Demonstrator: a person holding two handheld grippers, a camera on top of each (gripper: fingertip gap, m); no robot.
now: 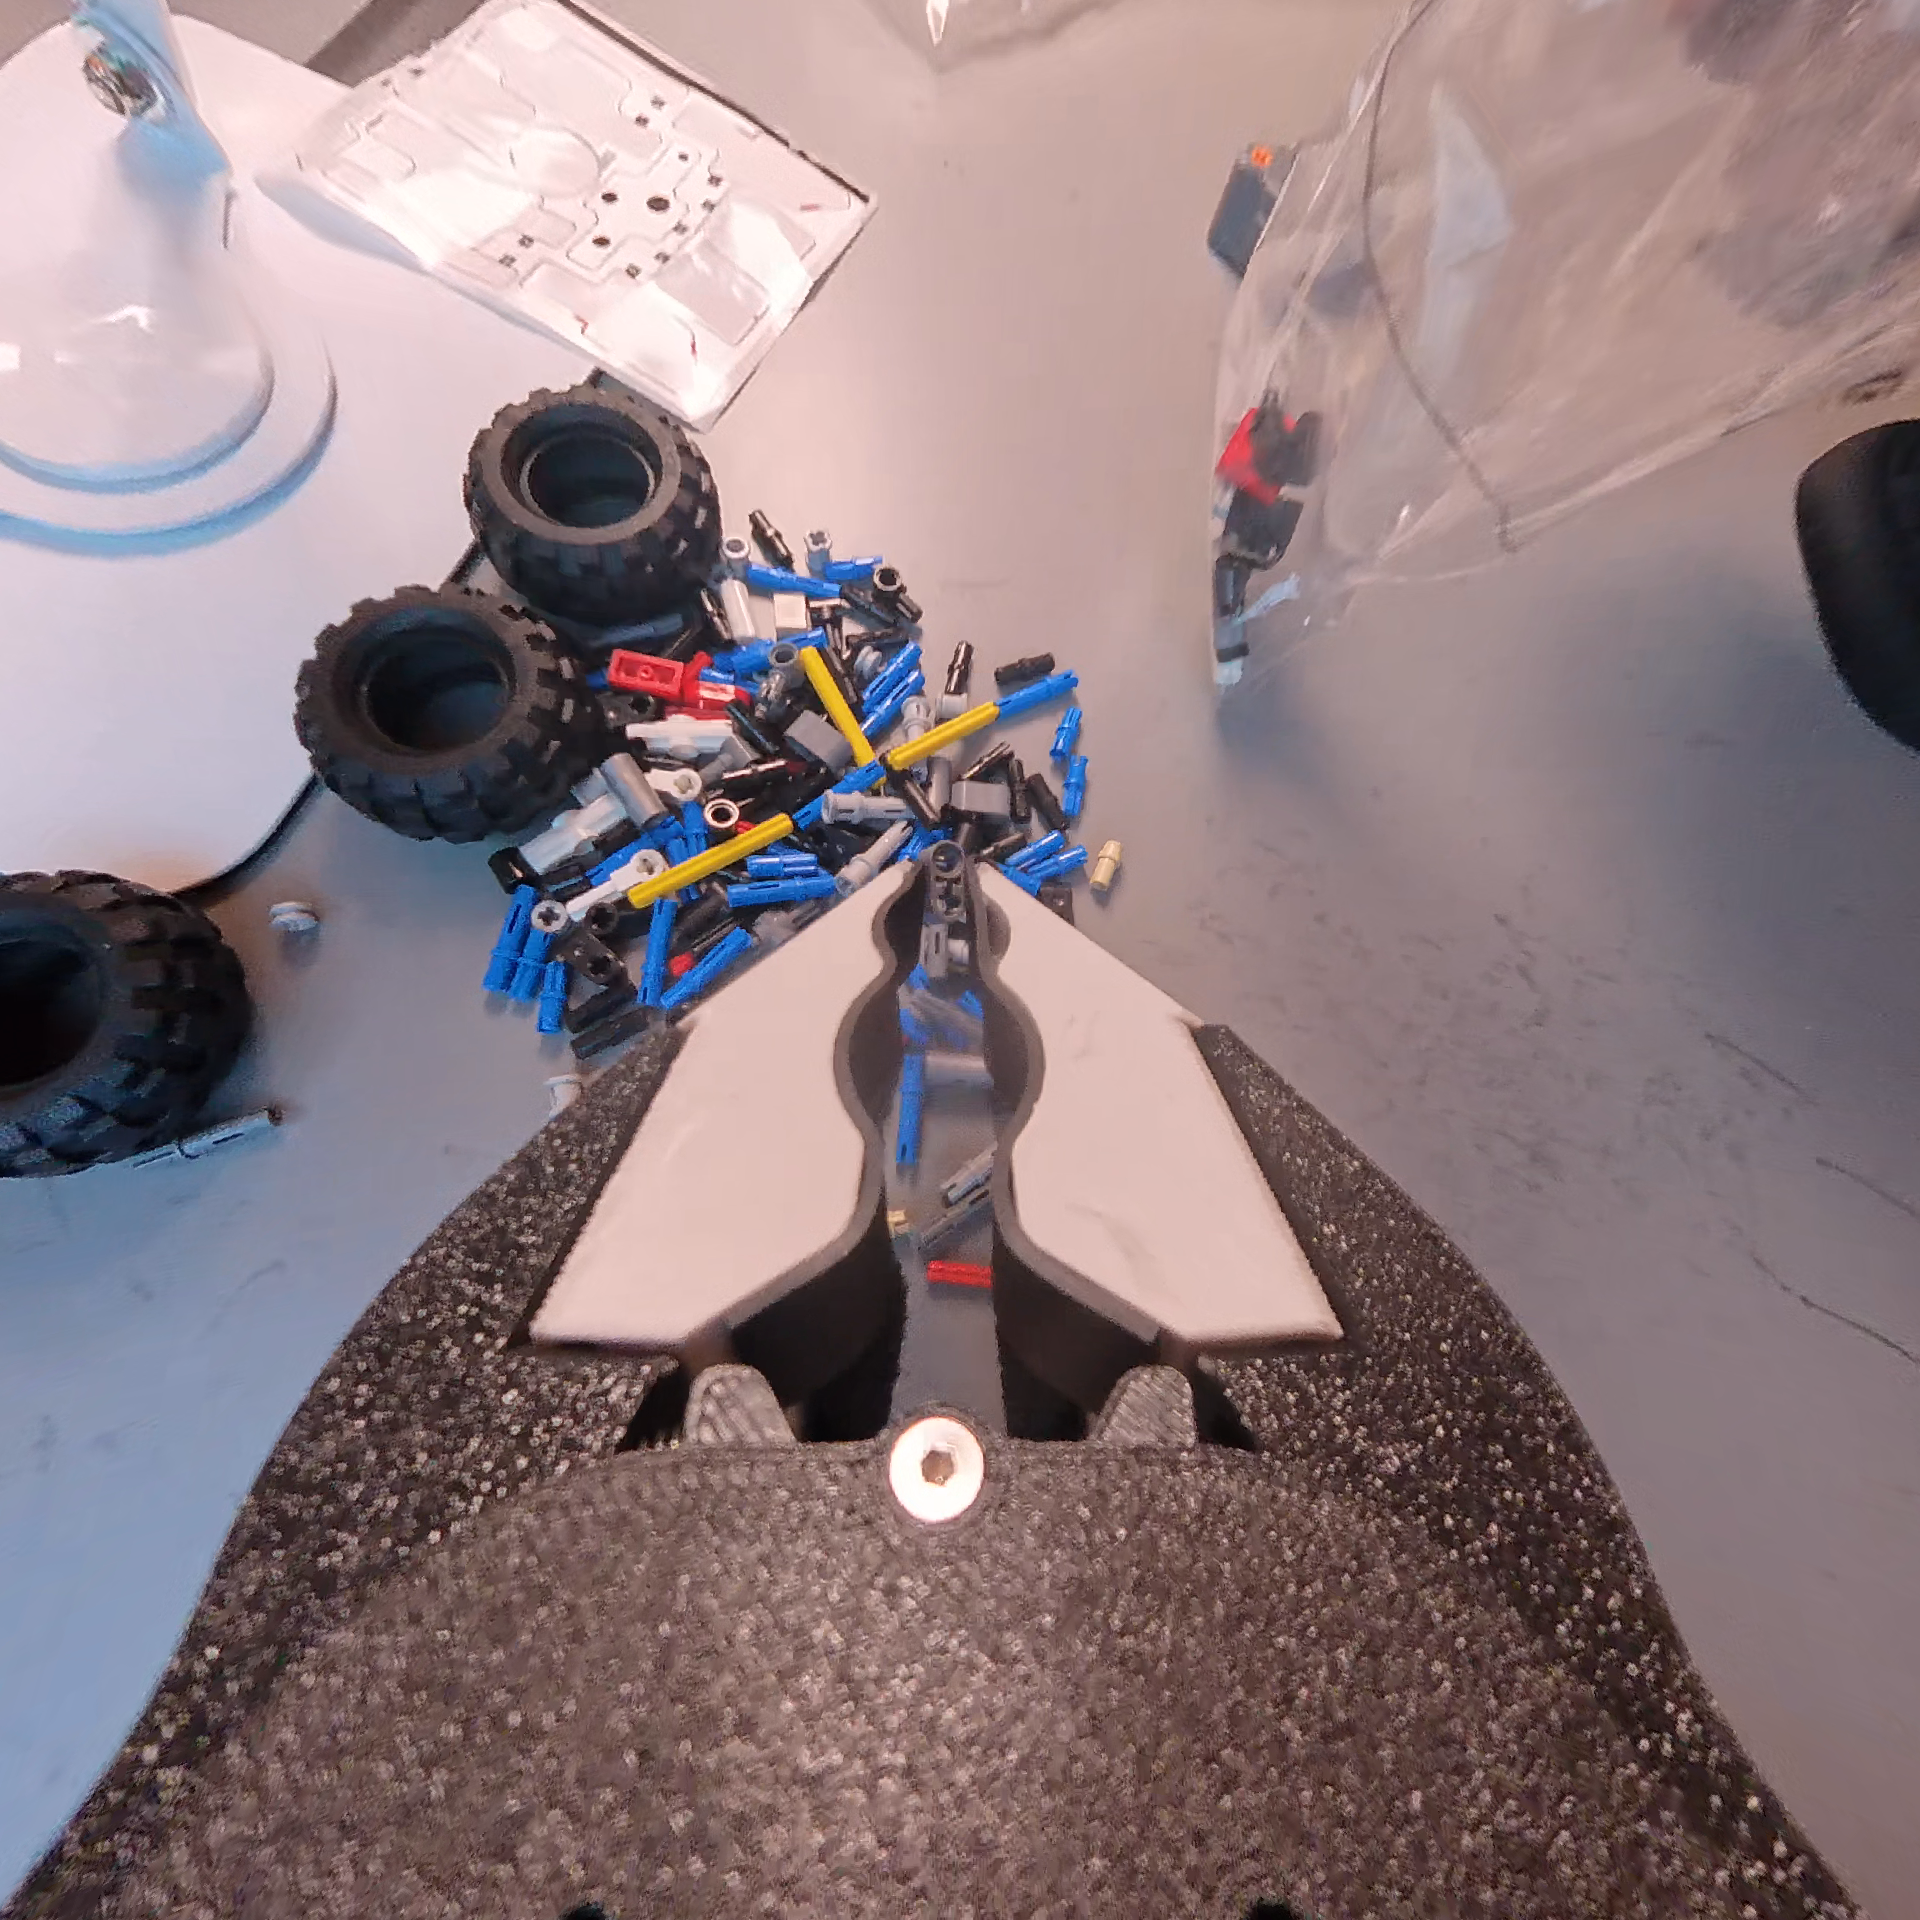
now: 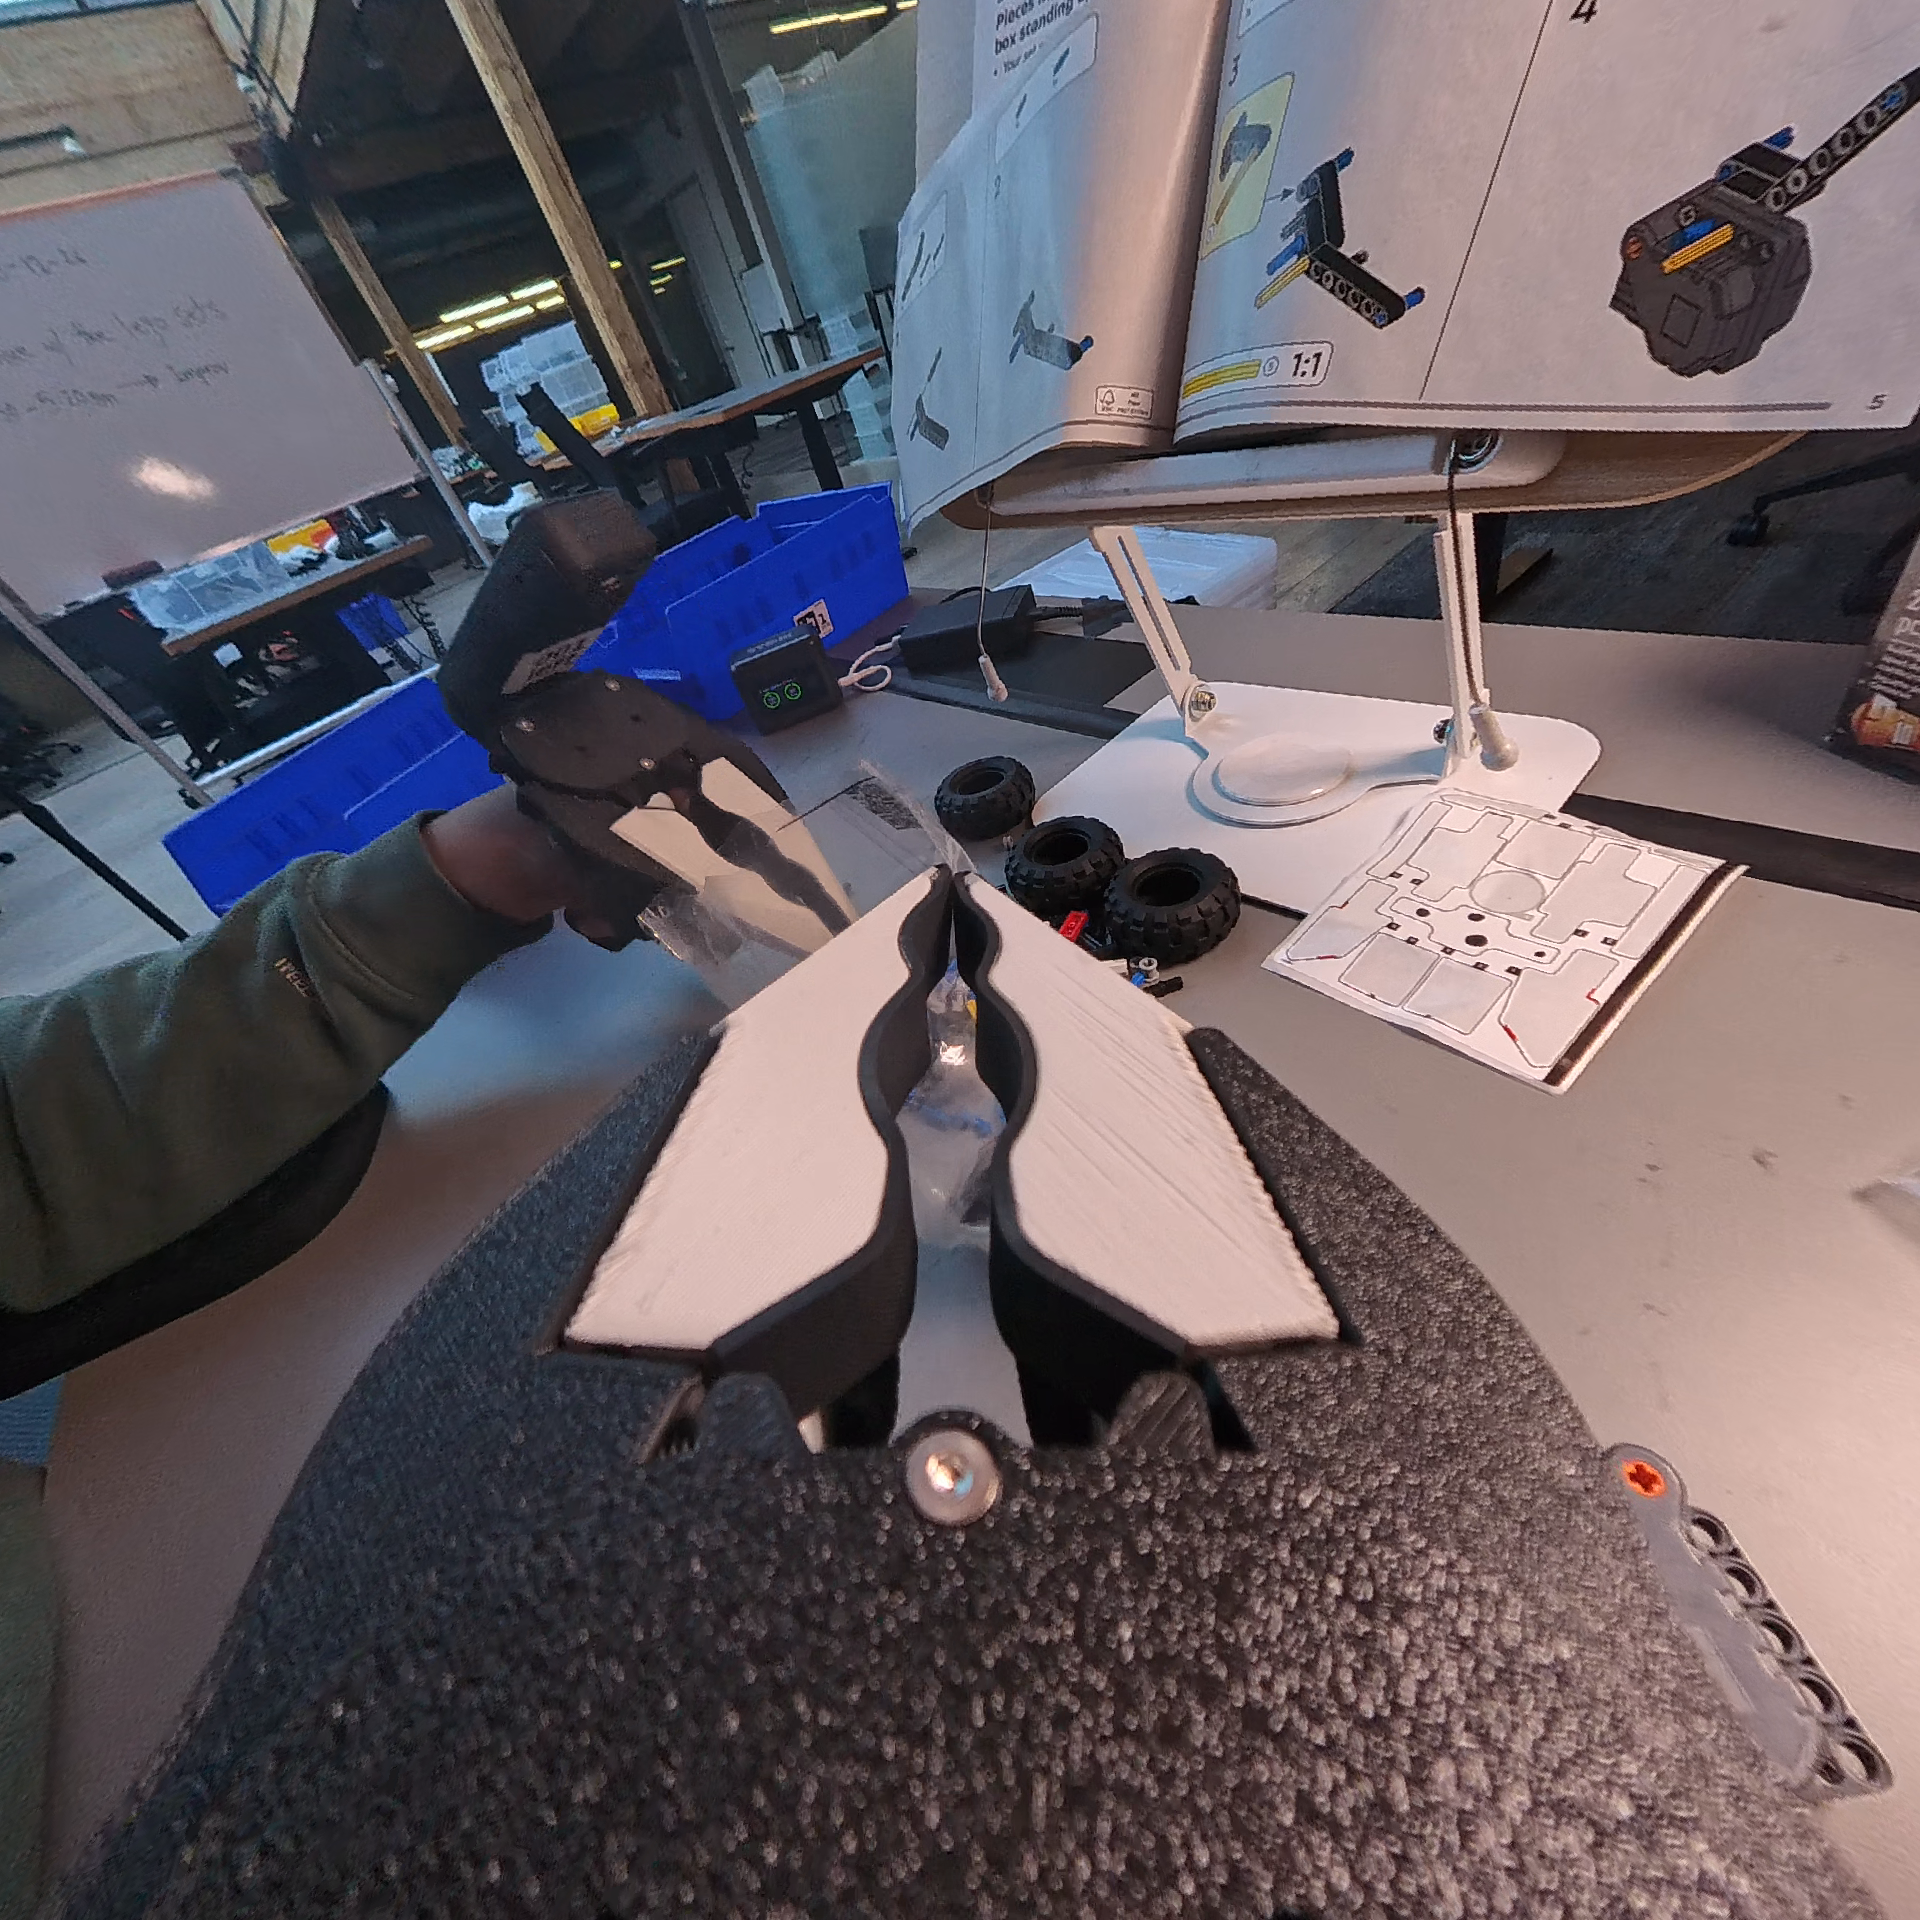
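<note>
- The grey surface (image 1: 1455,1039) is carrying a white stand (image 2: 1351,748) that is propping up an open booklet (image 2: 1455,208).
- A clear bag (image 1: 1558,260) is hanging above the surface, beside the pile.
- The right tool (image 2: 954,883) is pinching the clear bag with its tips closed.
- The left tool (image 1: 943,883) is gripping a dark grey piece (image 1: 943,894), nearly closed, over the pile.
- Three black tyres (image 1: 592,499) are lying beside the pile of small pieces (image 1: 810,748).
</note>
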